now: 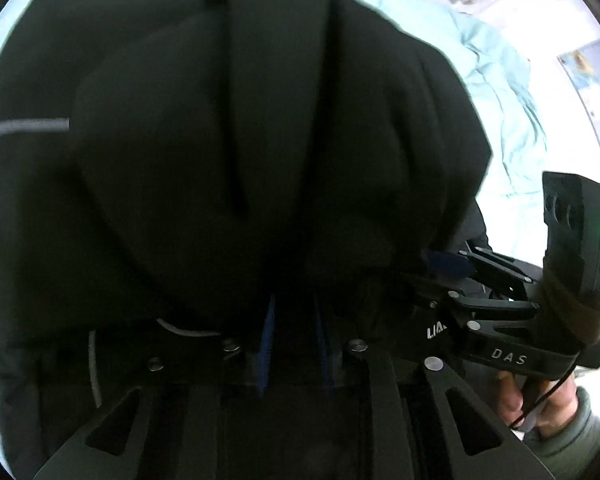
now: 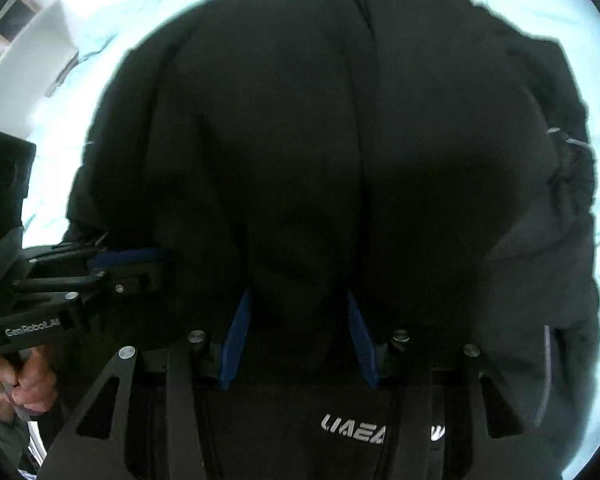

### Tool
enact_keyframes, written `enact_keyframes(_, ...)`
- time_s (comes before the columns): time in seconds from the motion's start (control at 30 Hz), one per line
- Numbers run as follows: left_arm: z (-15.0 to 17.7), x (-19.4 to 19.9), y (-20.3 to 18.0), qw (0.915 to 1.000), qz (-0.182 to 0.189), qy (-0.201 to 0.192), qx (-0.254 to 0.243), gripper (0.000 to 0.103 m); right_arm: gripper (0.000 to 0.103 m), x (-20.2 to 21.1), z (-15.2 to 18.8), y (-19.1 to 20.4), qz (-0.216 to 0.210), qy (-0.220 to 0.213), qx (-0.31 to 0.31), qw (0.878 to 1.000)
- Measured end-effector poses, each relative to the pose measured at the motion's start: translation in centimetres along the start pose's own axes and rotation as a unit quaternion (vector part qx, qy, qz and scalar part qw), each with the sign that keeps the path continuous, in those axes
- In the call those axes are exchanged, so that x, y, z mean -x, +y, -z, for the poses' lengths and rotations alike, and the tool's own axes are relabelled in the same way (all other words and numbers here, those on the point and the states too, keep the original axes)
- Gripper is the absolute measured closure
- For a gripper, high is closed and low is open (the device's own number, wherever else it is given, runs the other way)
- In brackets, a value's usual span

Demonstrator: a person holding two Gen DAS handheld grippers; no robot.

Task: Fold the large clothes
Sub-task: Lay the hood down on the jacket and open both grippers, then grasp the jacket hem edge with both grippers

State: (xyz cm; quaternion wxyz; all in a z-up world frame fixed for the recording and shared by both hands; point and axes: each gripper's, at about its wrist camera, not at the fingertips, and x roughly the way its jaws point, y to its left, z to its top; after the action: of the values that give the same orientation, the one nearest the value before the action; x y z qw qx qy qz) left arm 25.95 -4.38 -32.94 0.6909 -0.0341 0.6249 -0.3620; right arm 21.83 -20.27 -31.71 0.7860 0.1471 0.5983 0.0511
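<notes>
Left gripper [image 1: 296, 340] clenched on black jacket [image 1: 260, 140]; right gripper [image 2: 298, 340] grasping a thicker fold. Jacket bunched over pale blue sheet [image 1: 500, 100].

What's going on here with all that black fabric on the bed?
A person is folding a large black jacket on a bed covered with a pale blue sheet, using a handheld claw in each hand. The left claw is shut on a gathered edge of the jacket, and the right claw grips a thicker bunch of it beside the left one. Both claws point downward at the bed, side by side, with the jacket's bulk spread out on the sheet ahead of them.
</notes>
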Motion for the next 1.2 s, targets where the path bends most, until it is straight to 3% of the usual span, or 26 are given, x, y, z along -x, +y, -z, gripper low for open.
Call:
enact_keyframes(0.2, 2.4, 5.1, -0.4, 0.9990, 0.004, -0.040, -0.017, 0.084, 0.052, 4.3, 1.1, 0.8, -0.022, -0.021, -0.007, 1.000)
enact_keyframes(0.4, 7.6, 11.2, 0.1, 0.9971, 0.015, -0.074, 0.011, 0.081, 0.052, 9.5, 5.9, 1.9, -0.032, -0.052, -0.009, 0.998)
enact_keyframes(0.6, 14.0, 15.1, -1.1, 0.9948, 0.002, -0.097, 0.030, 0.070, 0.052, 14.0, 11.5, 0.6, -0.107, -0.067, -0.074, 0.989)
enact_keyframes(0.87, 18.6, 16.9, -1.6, 0.9918, -0.006, -0.115, 0.056, 0.064, 0.052, 18.1, 15.5, 2.0, -0.081, -0.091, -0.068, 0.990)
enact_keyframes(1.2, 22.2, 18.1, -0.5, 0.9878, -0.040, -0.119, 0.092, 0.057, 0.050, 19.5, 20.5, -2.6, -0.048, -0.075, -0.114, 0.989)
